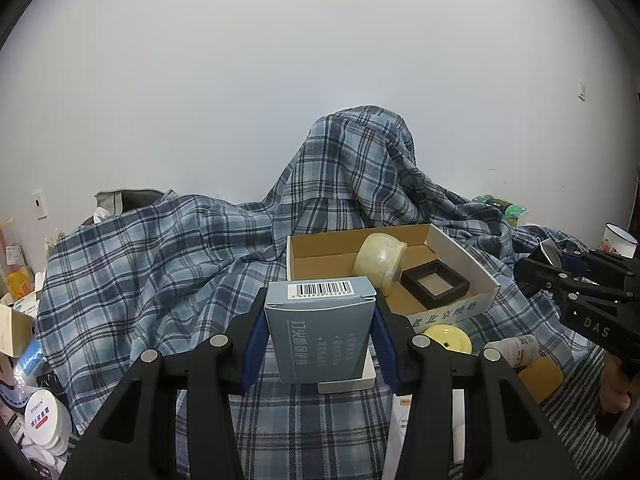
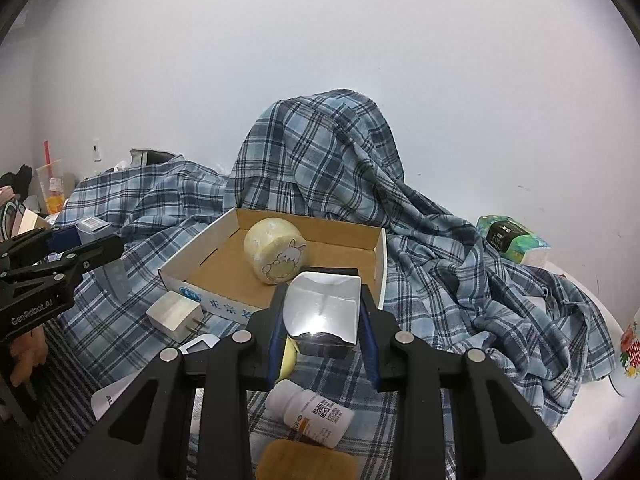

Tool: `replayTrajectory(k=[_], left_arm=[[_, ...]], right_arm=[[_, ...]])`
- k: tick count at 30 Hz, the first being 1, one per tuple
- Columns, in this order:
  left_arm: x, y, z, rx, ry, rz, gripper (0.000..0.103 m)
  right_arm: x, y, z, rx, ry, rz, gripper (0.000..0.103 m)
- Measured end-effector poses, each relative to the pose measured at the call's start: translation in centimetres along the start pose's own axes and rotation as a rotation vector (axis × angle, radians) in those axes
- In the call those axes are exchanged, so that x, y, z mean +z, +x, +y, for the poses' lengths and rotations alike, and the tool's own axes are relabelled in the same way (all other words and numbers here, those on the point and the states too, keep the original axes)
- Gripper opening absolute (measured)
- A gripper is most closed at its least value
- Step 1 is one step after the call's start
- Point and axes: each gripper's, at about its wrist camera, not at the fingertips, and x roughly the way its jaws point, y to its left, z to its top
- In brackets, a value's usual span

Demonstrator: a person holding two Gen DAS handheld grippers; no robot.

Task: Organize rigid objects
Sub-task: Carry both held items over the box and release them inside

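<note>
Glossy silver metal block (image 2: 323,308), faceted, mirror-smooth

A cardboard tray (image 2: 372,258) is sitting on the checked cloth (image 2: 460,280). A jar (image 2: 276,254) is lying inside the tray, a charger (image 2: 175,314) just left of it, a pill bottle (image 2: 310,412) in front, a tissue pack (image 2: 512,238) far right.

blue plaid cloth (image 1: 168,264); grey-blue carton (image 1: 320,336); seemingly cream jar (image 2: 276,254)

Plaid-covered surface (image 2: 460,264), open cardboard box (image 2: 182,270), white charger (image 2: 174,314), pill bottle (image 2: 310,414), tissue pack (image 2: 512,242)
</note>
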Motion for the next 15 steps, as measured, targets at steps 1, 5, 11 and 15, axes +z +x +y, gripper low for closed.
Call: replayTrajectory(k=[1, 5, 11, 15], left_arm=[[0.0, 0.0, 0.0, 0.002, 0.001, -0.001, 0.049], [0.1, -0.2, -0.1, 0.014, 0.0, -0.005, 0.049], [0.2, -0.6, -0.2, 0.036, 0.012, -0.014, 0.049], [0.8, -2.3, -1.0, 0.055, 0.024, -0.05, 0.049]], right_arm=[[0.0, 0.0, -0.1, 0.001, 0.004, 0.001, 0.031], [-0.2, 0.0, -0.3, 0.003, 0.009, 0.003, 0.031], [-0.2, -0.2, -0.3, 0.01, 0.008, -0.008, 0.031], [0.0, -0.9, -0.3, -0.01, 0.016, -0.01, 0.031]])
